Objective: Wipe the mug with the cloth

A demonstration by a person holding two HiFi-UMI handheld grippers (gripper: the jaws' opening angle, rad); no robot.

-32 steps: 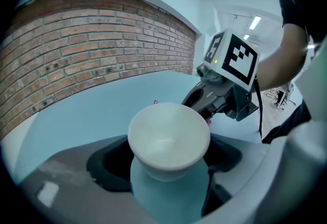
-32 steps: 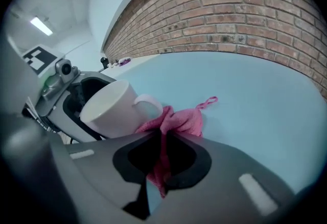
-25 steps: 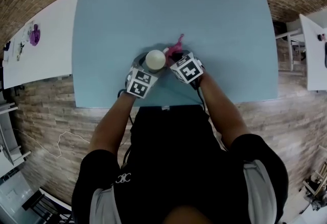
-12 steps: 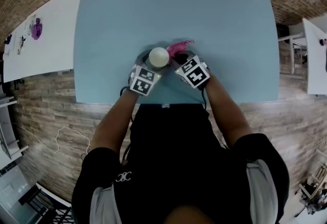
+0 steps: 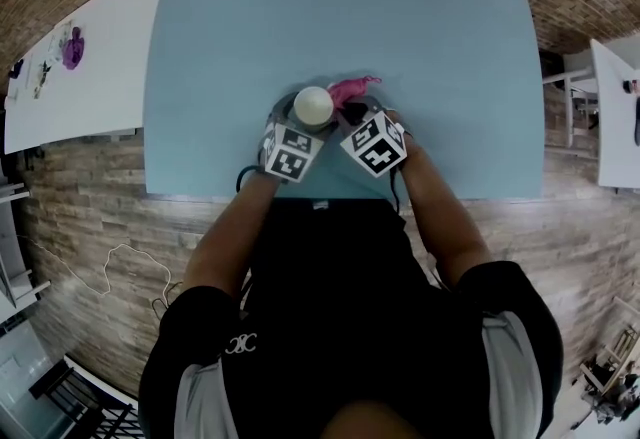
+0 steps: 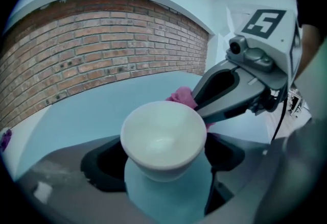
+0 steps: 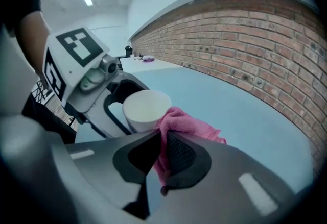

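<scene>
Your left claw [image 6: 163,159] is clamping the white mug [image 6: 163,133] near the front edge of the blue tabletop [image 5: 340,7], its jaws having just been opening slightly. Your right claw [image 7: 162,149] is pinching the pink cloth [image 7: 188,126], which is touching the mug's side.

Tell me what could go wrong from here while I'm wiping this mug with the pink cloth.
1. The right tongs pinch only a narrow fold of the cloth; hard rubbing could pull it free.
2. The cloth presses sideways against the mug, which the left tongs hold at a wide spread, so the mug might twist or slip out.
</scene>
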